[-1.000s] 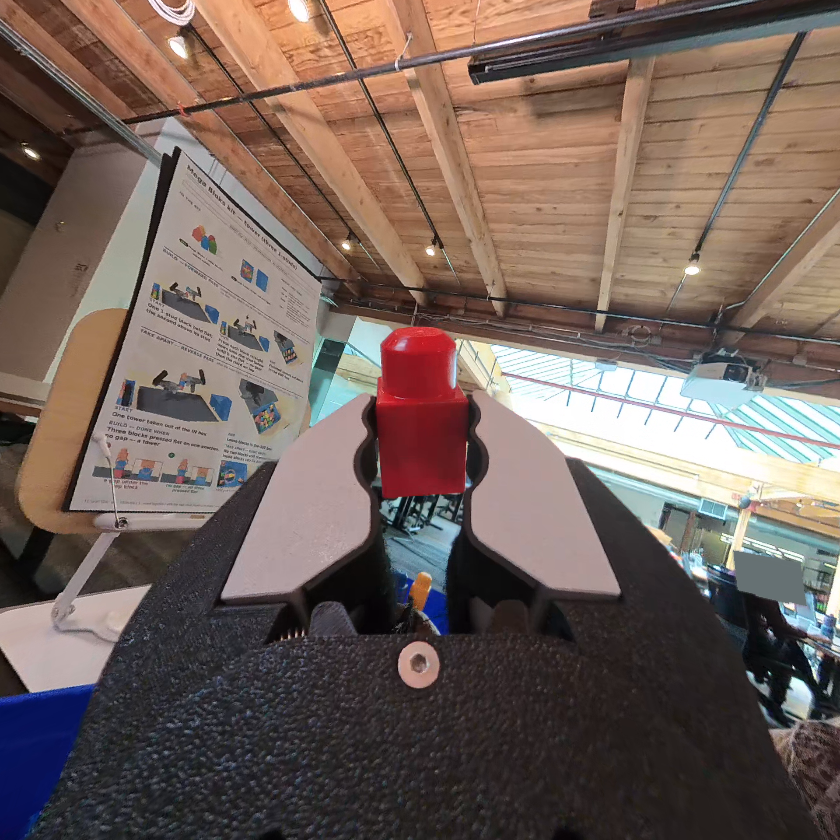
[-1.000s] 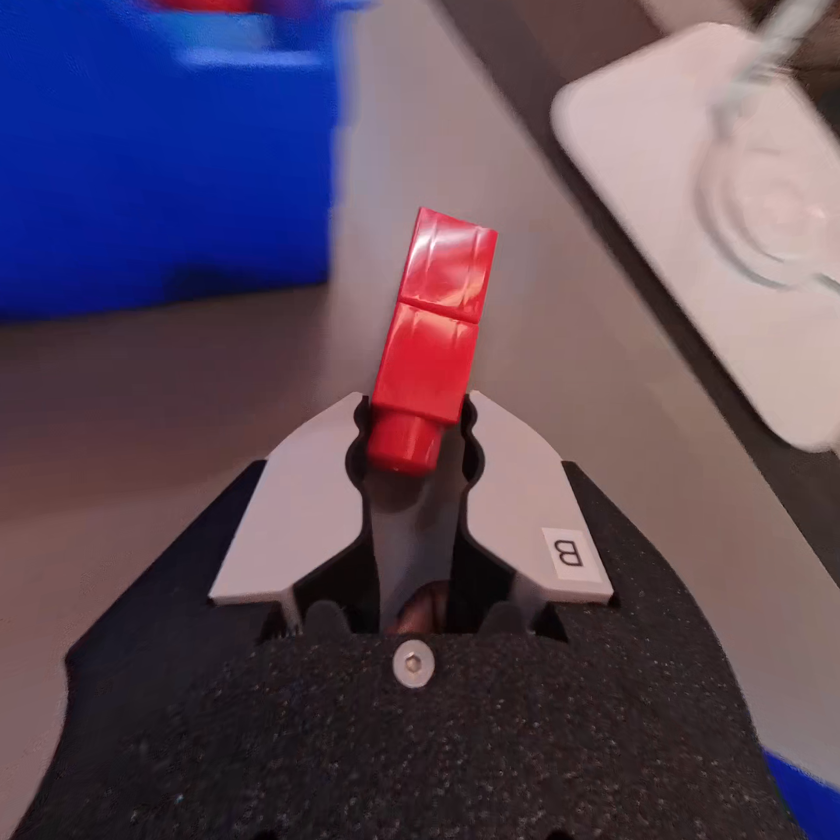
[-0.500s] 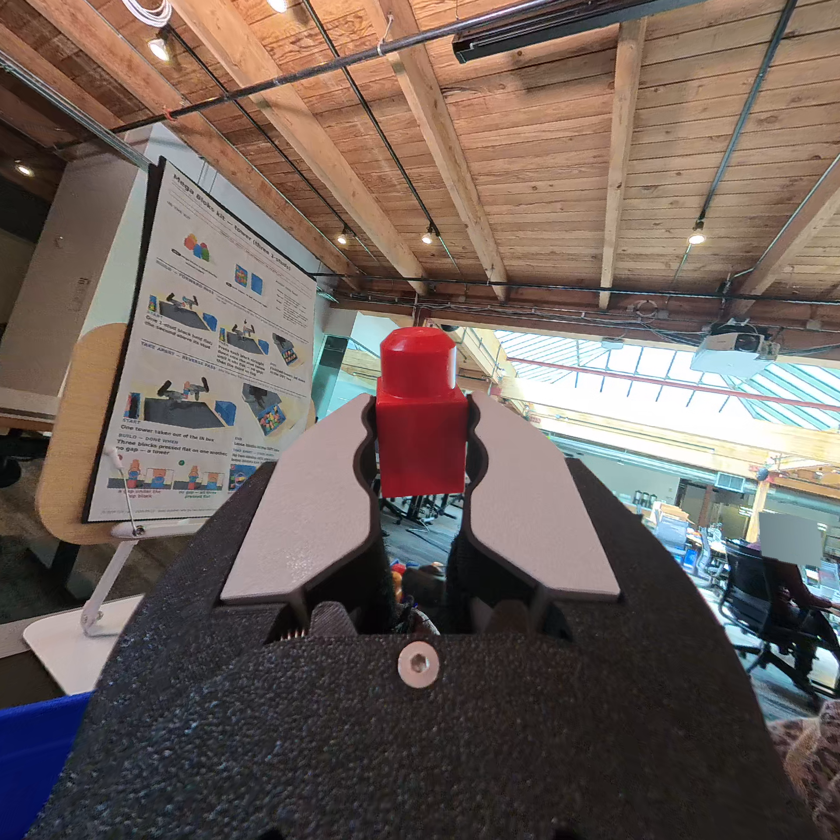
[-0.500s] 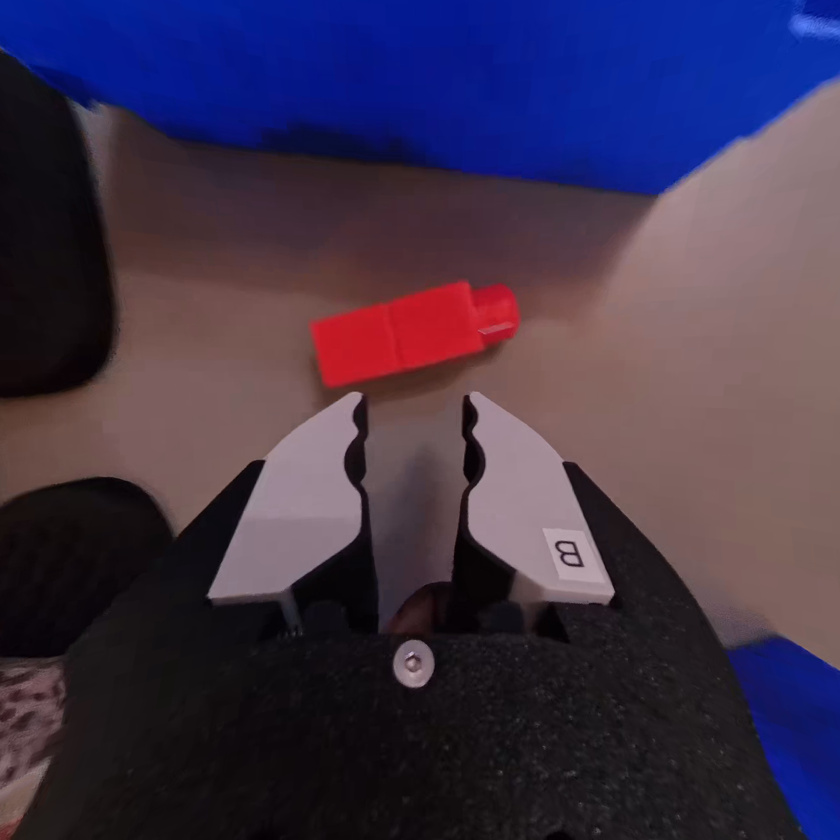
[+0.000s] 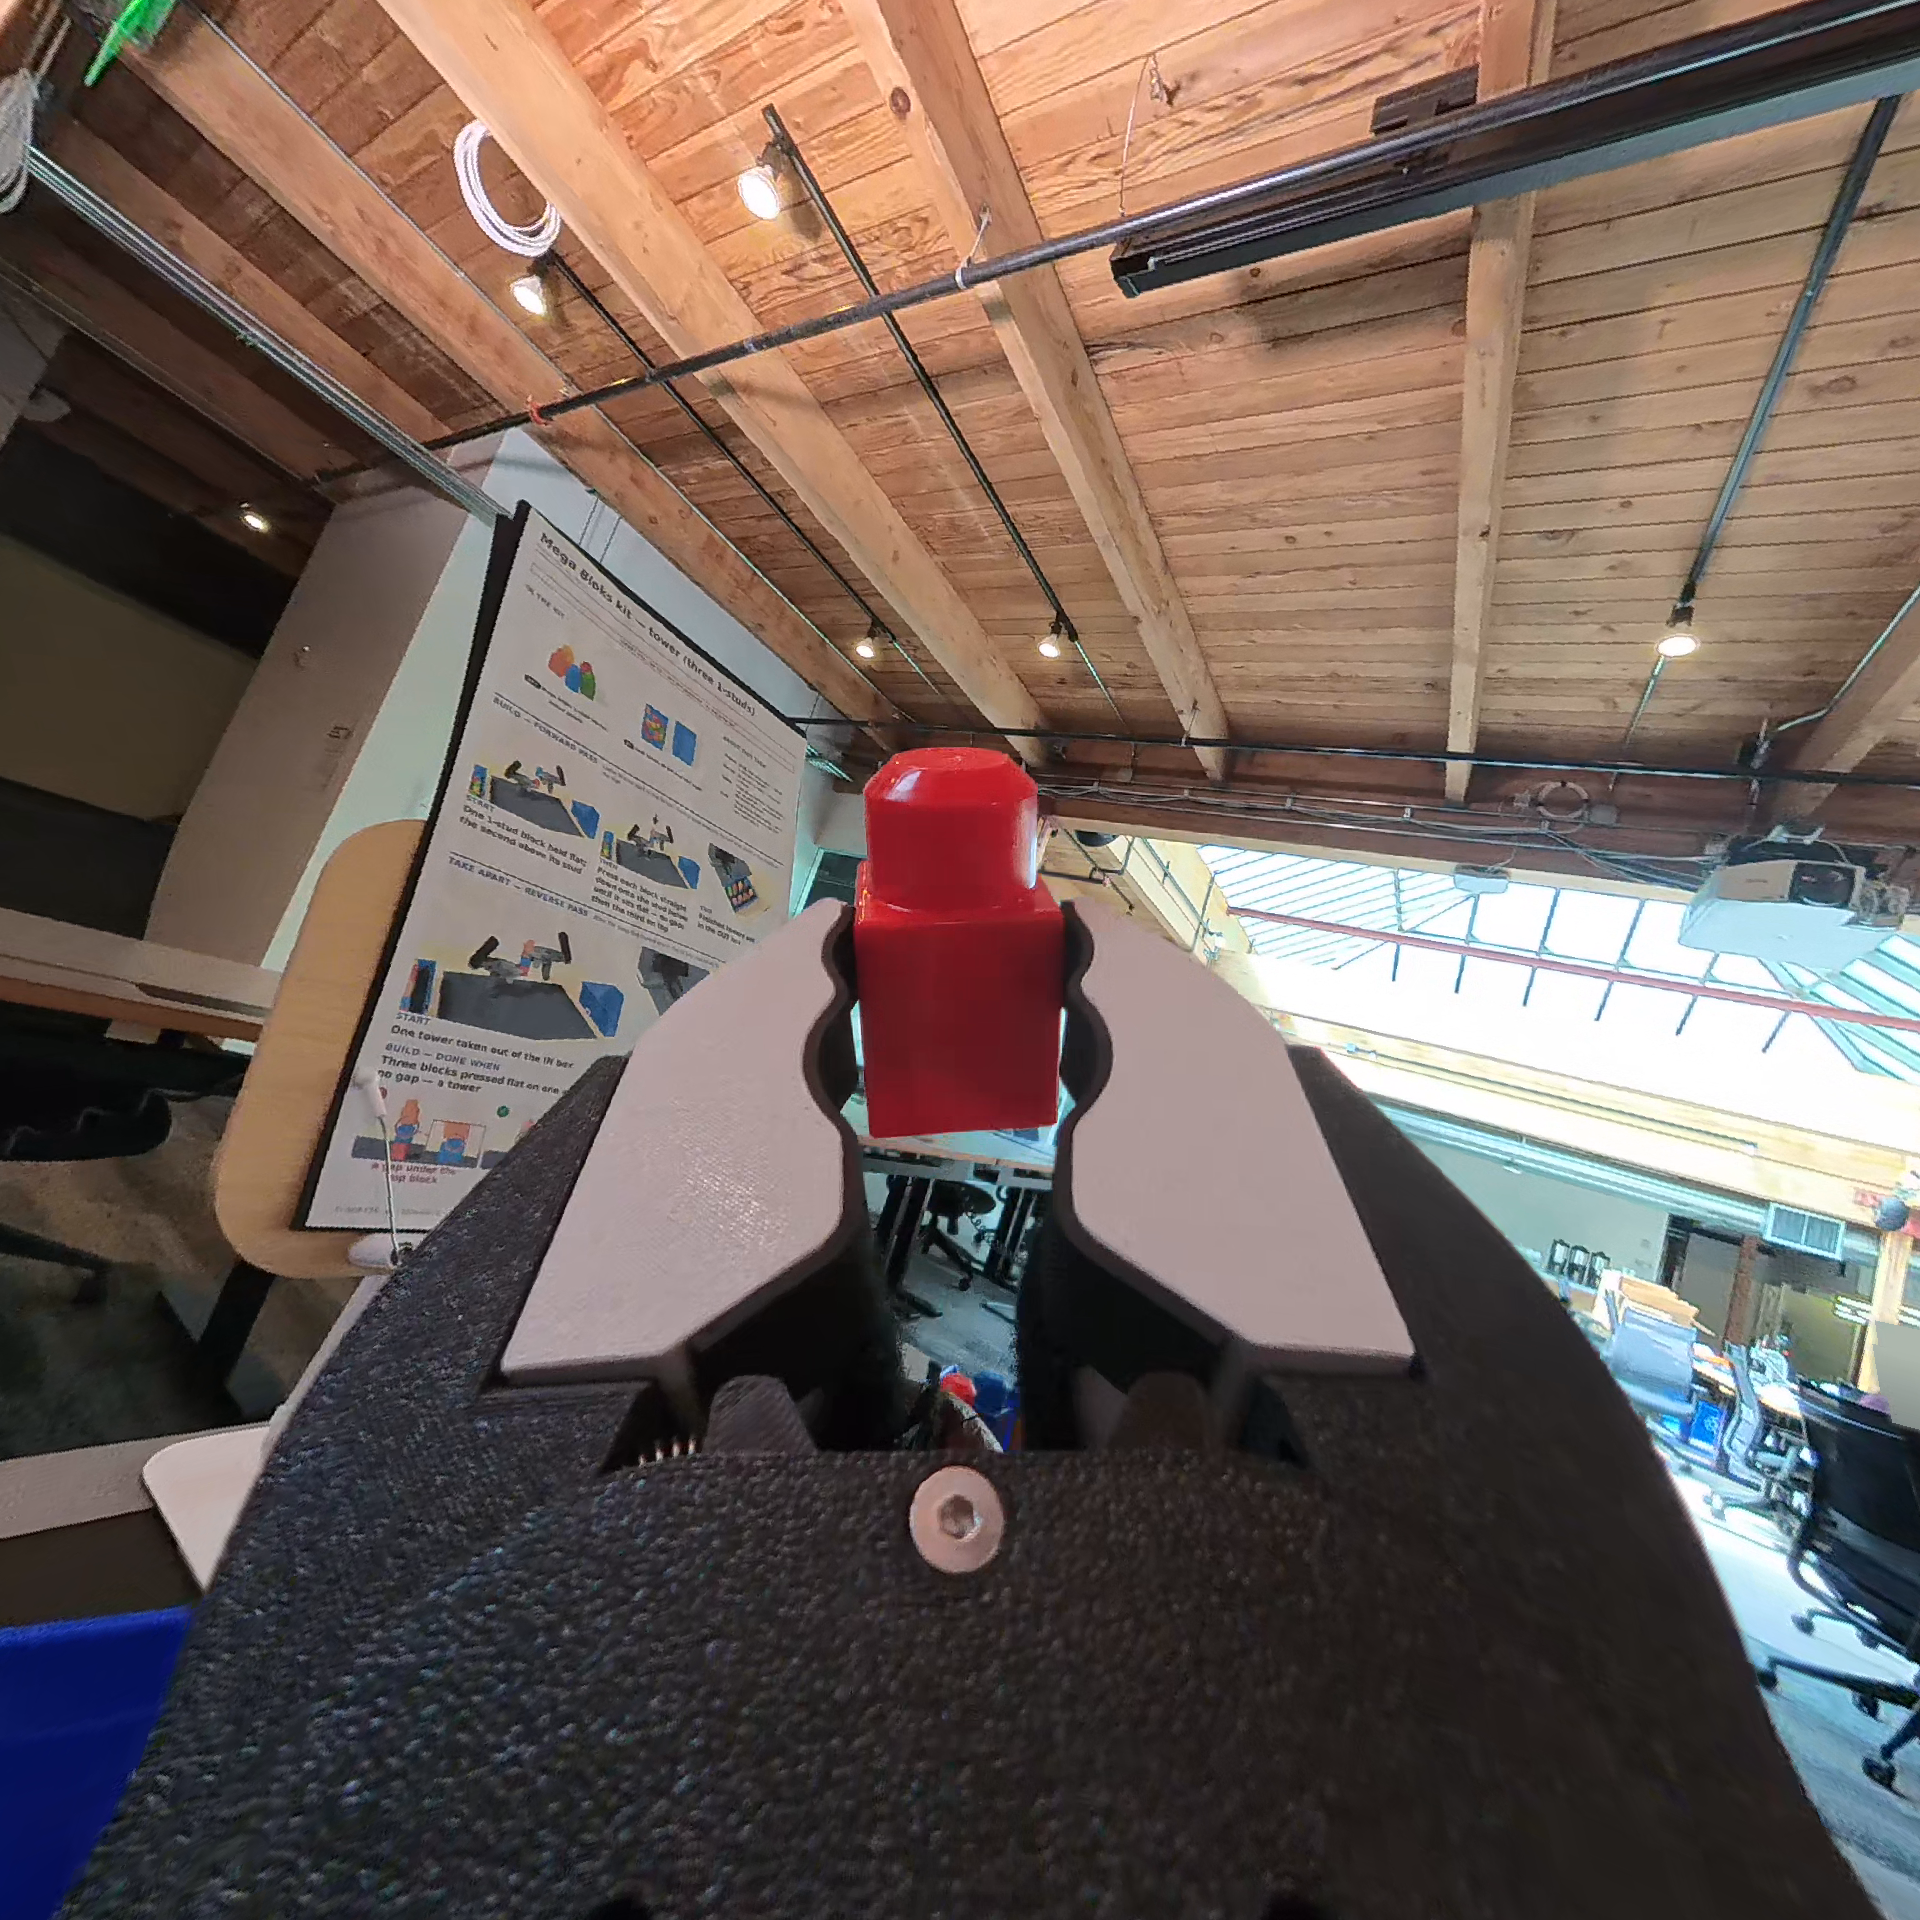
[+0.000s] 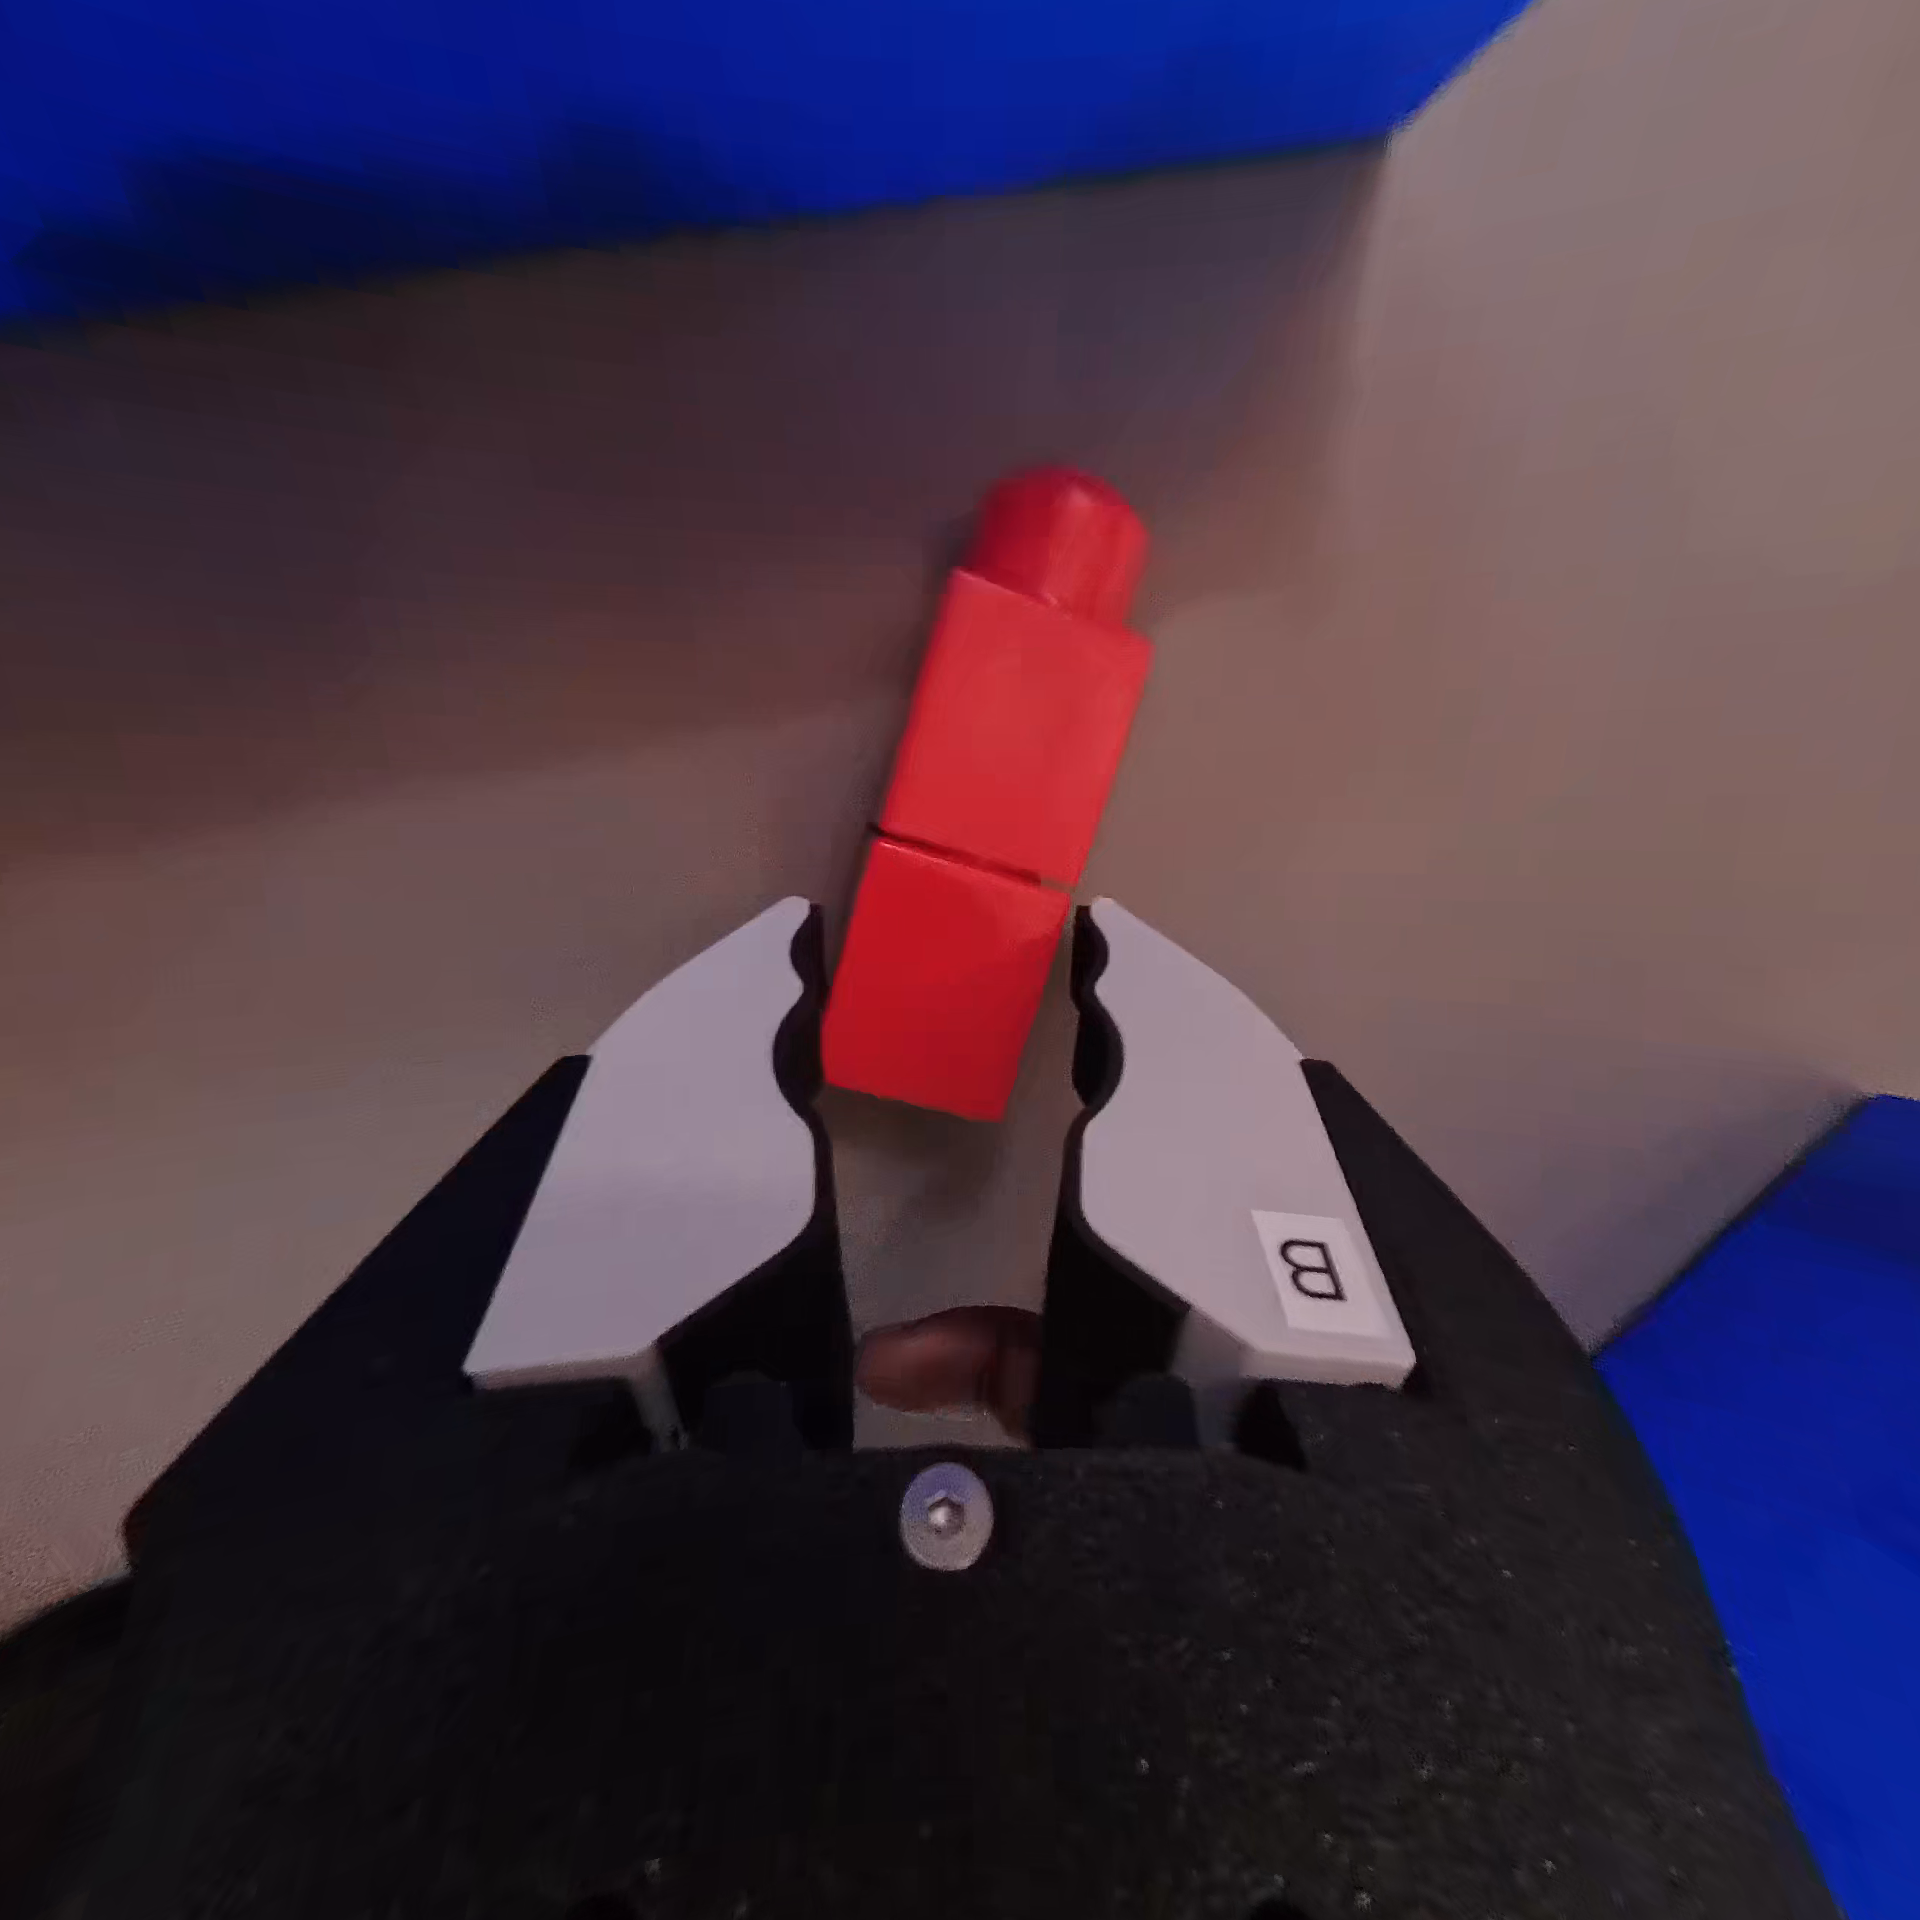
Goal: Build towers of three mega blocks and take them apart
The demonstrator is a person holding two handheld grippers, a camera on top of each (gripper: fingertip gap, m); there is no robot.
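Note:
My left gripper (image 5: 956,935) points up toward the ceiling and is shut on a single red one-stud block (image 5: 956,1008), stud end outward. In the right wrist view a stack of two red blocks (image 6: 997,790) lies on its side on the grey table (image 6: 416,727), stud pointing away from me. My right gripper (image 6: 945,935) is open. Its fingertips stand on either side of the stack's near block, with a thin gap on each side.
A blue bin (image 6: 623,125) runs across the far side of the table, and another blue bin (image 6: 1787,1299) is at the right. In the left wrist view an instruction poster (image 5: 582,894) stands on a white base (image 5: 197,1496), with a blue bin corner (image 5: 73,1745) at lower left. Some 40 cm of space lies between my two pairs of fingers.
My right gripper let go of the two-block stack, which then lay on the table. It has since swung in line with the stack and closed in around its near block. The left gripper keeps its block.

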